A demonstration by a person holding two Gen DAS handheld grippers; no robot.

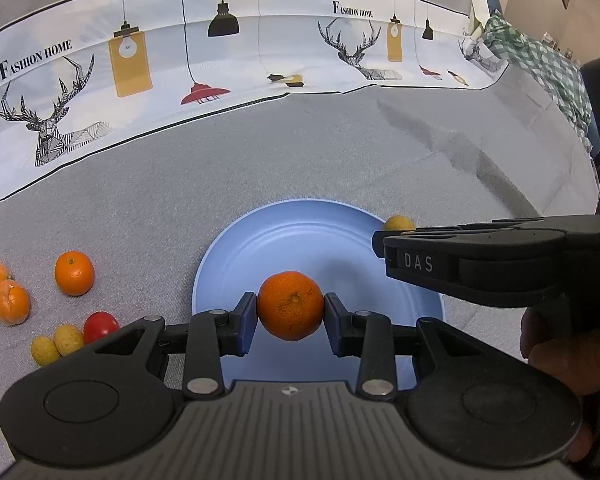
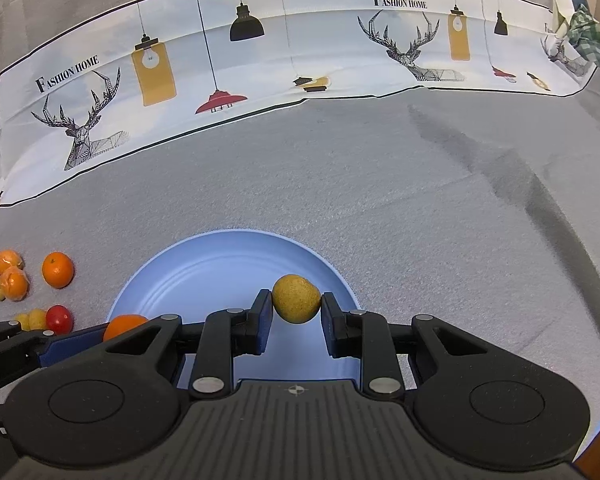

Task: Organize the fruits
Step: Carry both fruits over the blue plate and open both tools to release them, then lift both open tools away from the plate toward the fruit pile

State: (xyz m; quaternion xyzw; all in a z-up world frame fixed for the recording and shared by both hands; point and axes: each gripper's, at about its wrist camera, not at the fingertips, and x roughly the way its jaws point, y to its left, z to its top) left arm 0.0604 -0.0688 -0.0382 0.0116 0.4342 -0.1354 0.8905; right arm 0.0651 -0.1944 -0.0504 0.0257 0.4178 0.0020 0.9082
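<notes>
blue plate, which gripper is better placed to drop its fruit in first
Either could, but left looks slightly better: the left gripper holds its orange over the blue plate's middle, while the right gripper holds a yellow fruit nearer the rim.

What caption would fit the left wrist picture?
Left claw grips an orange above a blue plate, beside the right claw.

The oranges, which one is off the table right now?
The orange clamped in the left gripper above the blue plate. The other oranges lie on the grey cloth at left.
</notes>
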